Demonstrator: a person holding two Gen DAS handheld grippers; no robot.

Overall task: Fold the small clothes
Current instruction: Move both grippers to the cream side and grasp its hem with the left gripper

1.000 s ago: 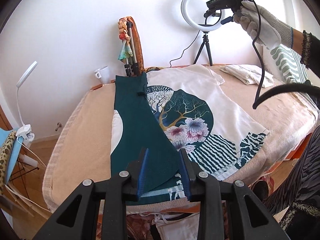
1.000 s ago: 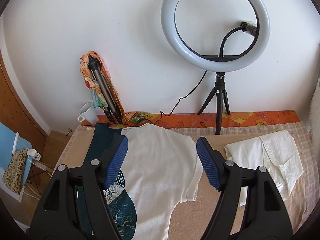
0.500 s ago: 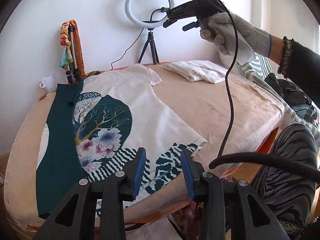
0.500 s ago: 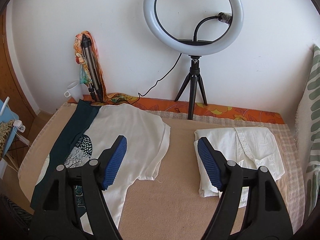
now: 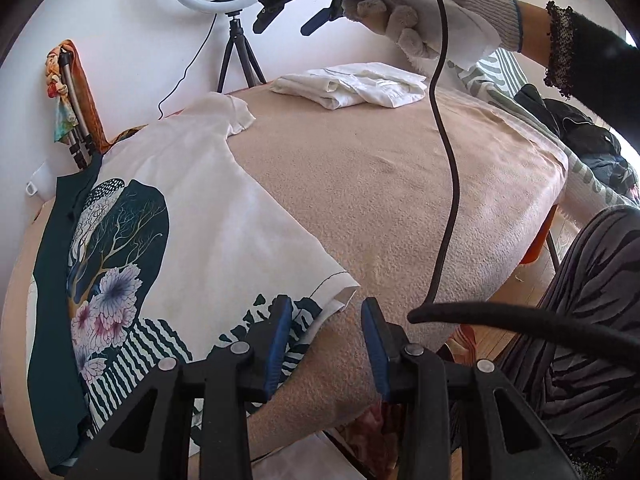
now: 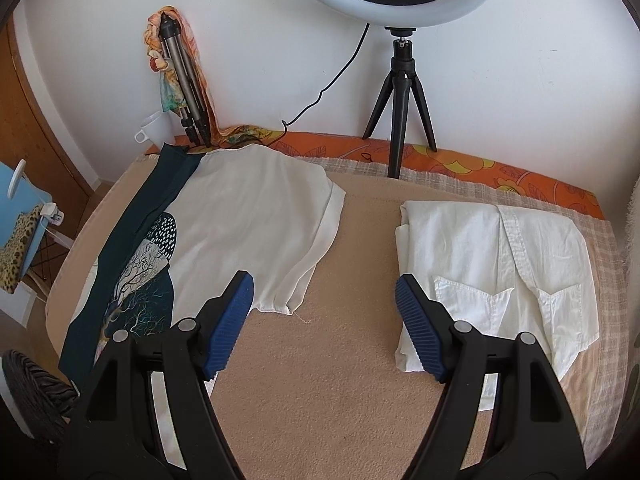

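Note:
A white T-shirt (image 5: 208,216) with a dark green tree-and-flower print lies flat on the beige blanket (image 5: 380,184), its left side folded over as a green strip (image 5: 52,320). My left gripper (image 5: 326,322) is open and empty, just above the shirt's near right hem corner (image 5: 340,294). My right gripper (image 6: 324,312) is open and empty, held high above the blanket between the shirt's right sleeve (image 6: 316,236) and a folded white shirt (image 6: 492,264). In the left wrist view the right gripper (image 5: 296,12) shows in a gloved hand.
A ring light on a tripod (image 6: 400,96) stands at the back edge. A second tripod wrapped in a scarf (image 6: 180,76) and a white mug (image 6: 154,128) are at the back left. A black cable (image 5: 444,160) hangs over the blanket. A striped pillow (image 5: 532,128) lies at right.
My left gripper has moved right, from over the green folded strip to the shirt's right hem corner. My right gripper has moved right and lower toward the sleeve and the folded white shirt.

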